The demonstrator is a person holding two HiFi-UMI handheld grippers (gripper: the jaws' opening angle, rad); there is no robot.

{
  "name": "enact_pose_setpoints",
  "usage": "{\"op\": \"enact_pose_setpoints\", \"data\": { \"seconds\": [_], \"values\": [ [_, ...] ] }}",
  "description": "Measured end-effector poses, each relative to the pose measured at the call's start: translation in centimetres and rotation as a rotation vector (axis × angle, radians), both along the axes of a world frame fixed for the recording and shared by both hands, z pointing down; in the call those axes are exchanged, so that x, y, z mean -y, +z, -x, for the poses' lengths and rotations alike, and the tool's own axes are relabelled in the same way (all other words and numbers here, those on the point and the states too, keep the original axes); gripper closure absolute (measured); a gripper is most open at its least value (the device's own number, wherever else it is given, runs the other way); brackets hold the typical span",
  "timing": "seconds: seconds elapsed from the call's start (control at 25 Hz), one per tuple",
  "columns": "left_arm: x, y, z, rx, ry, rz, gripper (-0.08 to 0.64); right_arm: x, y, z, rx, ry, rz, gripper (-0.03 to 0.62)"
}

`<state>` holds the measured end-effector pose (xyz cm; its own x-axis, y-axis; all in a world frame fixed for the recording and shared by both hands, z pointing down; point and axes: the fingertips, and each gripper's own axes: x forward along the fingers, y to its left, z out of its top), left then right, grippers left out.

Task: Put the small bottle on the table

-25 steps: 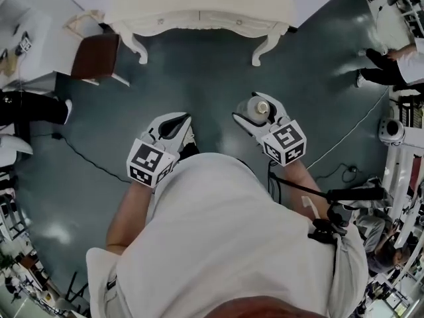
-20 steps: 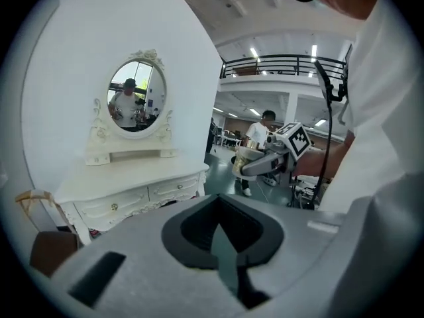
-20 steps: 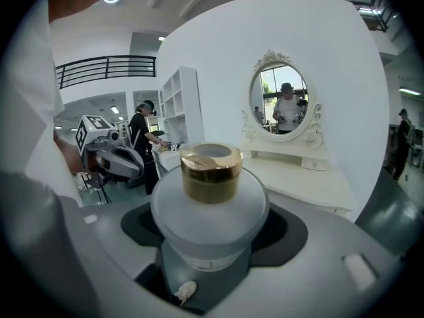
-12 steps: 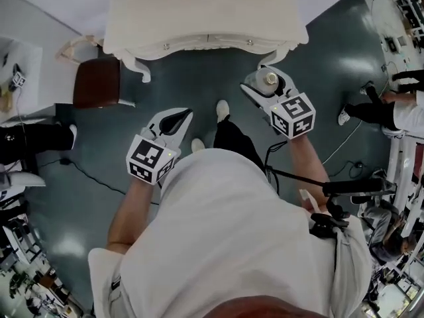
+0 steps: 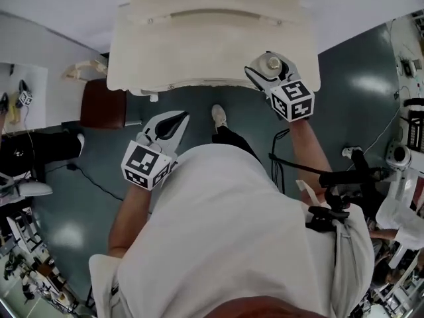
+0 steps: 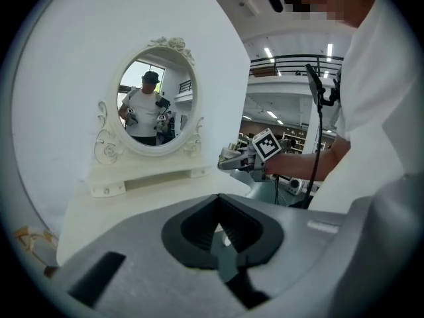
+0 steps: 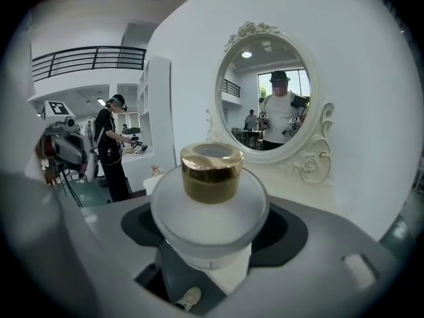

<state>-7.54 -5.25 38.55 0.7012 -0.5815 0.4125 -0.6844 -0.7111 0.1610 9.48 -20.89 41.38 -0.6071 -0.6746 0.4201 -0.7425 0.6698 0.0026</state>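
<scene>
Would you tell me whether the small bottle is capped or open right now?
Capped: a gold cap sits on the small bottle, which the right gripper's jaws hold.

Over table (image 5: 199,52) right end: right gripper (image 5: 269,65) holding small bottle (image 7: 211,197); left gripper (image 5: 171,126) before table.

- A cream-white, ornately carved wooden table (image 5: 199,52) with curved legs stood on a dark grey-green glossy floor (image 5: 73,204).
- An oval, white-framed mirror (image 6: 154,101) stood at the table's back edge.
- A brown-seated stool (image 5: 103,105) stood on the floor just beside the table; a black cable (image 5: 89,177) lay near it.
</scene>
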Motion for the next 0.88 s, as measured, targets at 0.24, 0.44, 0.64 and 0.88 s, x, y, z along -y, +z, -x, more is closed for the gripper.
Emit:
{"op": "enact_pose_setpoints", "data": {
  "seconds": [0.24, 0.44, 0.64, 0.88],
  "values": [
    [11.4, 0.7, -7.2, 0.014, -0.043, -0.003, 0.557, 13.5, 2.8, -6.5, -0.019, -0.03, -0.01, 0.255],
    [16.0, -0.3, -11.3, 0.034, -0.074, -0.016, 0.557, 20.8, 3.6, -10.9, -0.04, -0.031, -0.028, 0.255],
    [16.1, -0.3, -3.6, 0.043, -0.145, 0.022, 0.557, 24.2, 5.2, -4.8, -0.063, -0.017, -0.011, 0.255],
    [17.4, 0.6, 5.5, 0.058, -0.181, 0.048, 0.557, 28.9, 7.8, 2.8, -0.093, 0.025, -0.005, 0.255]
  ]
}}
